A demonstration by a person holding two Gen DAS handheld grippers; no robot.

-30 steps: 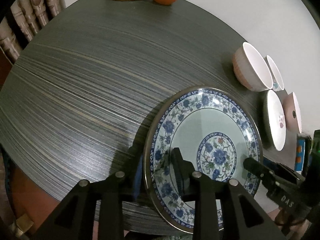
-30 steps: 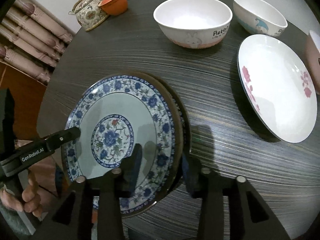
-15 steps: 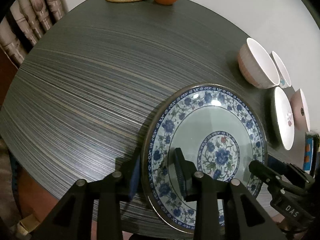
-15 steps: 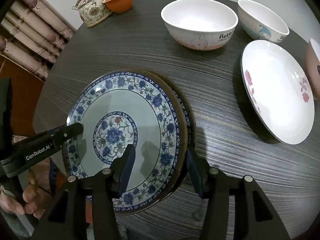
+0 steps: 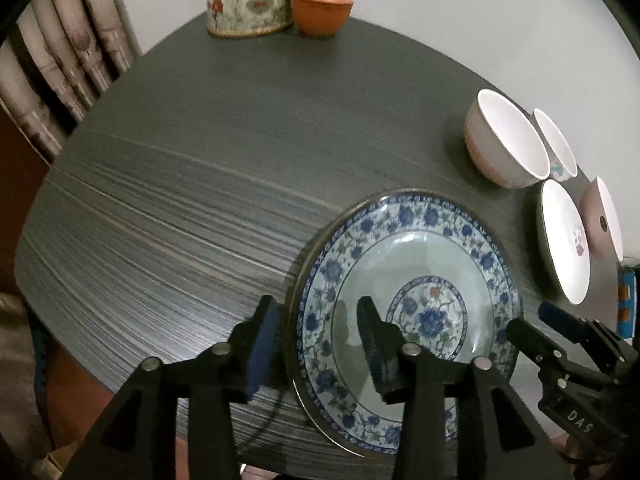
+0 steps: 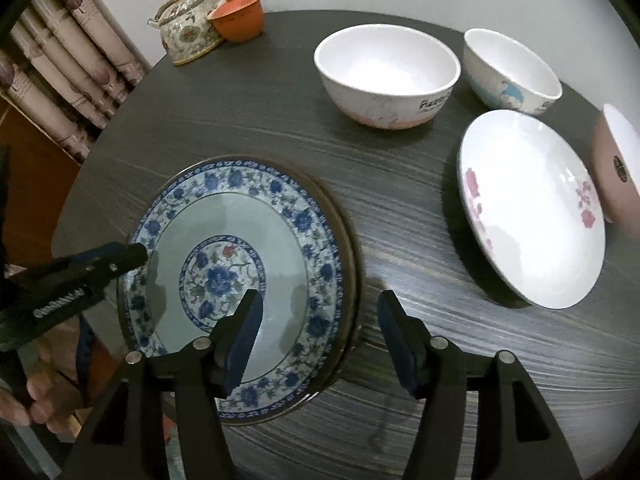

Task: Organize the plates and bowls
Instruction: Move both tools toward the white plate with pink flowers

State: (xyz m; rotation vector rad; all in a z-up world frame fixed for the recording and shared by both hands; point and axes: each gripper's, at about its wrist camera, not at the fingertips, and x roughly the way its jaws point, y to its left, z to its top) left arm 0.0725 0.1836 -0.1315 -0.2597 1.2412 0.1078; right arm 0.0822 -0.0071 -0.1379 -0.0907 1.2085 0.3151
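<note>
While both grippers hang over the near edge of the round, dark wood-grain tabletop point(image 6: 280, 120), a blue-and-white floral porcelain plate point(image 6: 236, 272) lies flat there, seemingly stacked on a second plate whose rim peeks out on its right side. The left gripper point(image 5: 316, 340) straddles the plate's left rim, one of its fingers point(image 5: 262, 340) outside the edge and the other over the plate's well; its jaws are opening and the pads stand clear of the rim. The right gripper point(image 6: 316, 336) straddles the opposite rim in the same way, its jaws also opening, pads apart from the porcelain. Farther back stand a large white bowl with a pink base point(image 6: 386, 76) and, just beside it, a smaller white bowl with a blue figure point(image 6: 512, 68). Near them lies a white plate with pink flowers point(image 6: 532, 208), with a pink bowl point(image 6: 616, 160) at its right. At the far edge a floral ceramic teapot point(image 6: 188, 28) touches an orange lidded cup point(image 6: 238, 16).
</note>
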